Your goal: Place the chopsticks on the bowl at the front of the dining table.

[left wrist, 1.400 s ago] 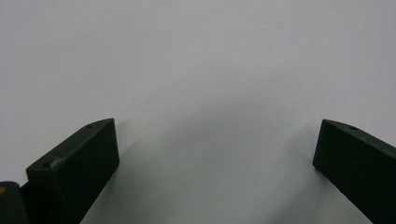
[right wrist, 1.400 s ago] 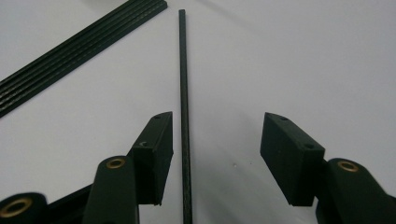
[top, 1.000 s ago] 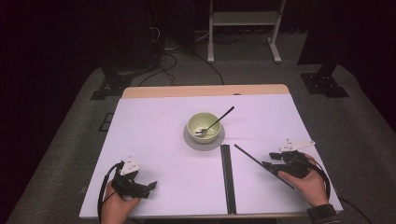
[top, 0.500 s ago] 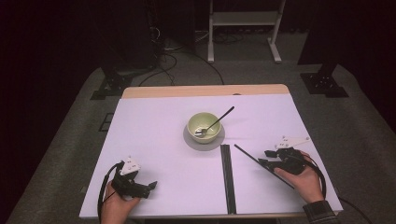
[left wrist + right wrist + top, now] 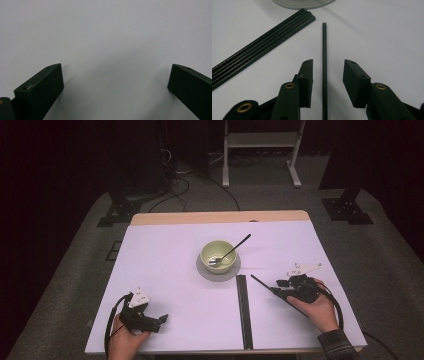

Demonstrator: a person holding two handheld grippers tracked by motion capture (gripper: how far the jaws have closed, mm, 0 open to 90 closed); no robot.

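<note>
Single black rod [image 5: 324, 62]: thin, straight, matte, with a square-cut far end and a faintly textured surface like carbon fibre. In the right gripper view it lies on the white table cover [image 5: 387, 37], running lengthwise between the two jaws and out past their tips toward the grey plate [image 5: 304, 3]. In the high view the same rod [image 5: 262, 284] lies at a slant on the right half of the table, its far end pointing up-left toward the plate [image 5: 202, 270], just right of the bundle.

Right gripper [image 5: 328, 65]: jaws part open and have just been closing in. The rod sits in the gap with white showing on both sides of it; the pads do not press on it. In the high view the right gripper [image 5: 280, 291] is held low over the rod's near end in the right hand [image 5: 315, 307].

Bundle of black rods [image 5: 243, 310]: several of the same slender rods packed side by side as a flat ribbed strip, lying straight from below the plate to the near table edge. In the right gripper view the bundle [image 5: 262, 45] lies left of the single rod, apart from it.

Left gripper [image 5: 115, 75]: jaws spread wide over bare white cover, nothing between them. In the high view the left gripper [image 5: 157, 321] rests near the front left corner.

Pale green bowl [image 5: 218, 251] on the plate, with a spoon [image 5: 231, 251] leaning in it.
</note>
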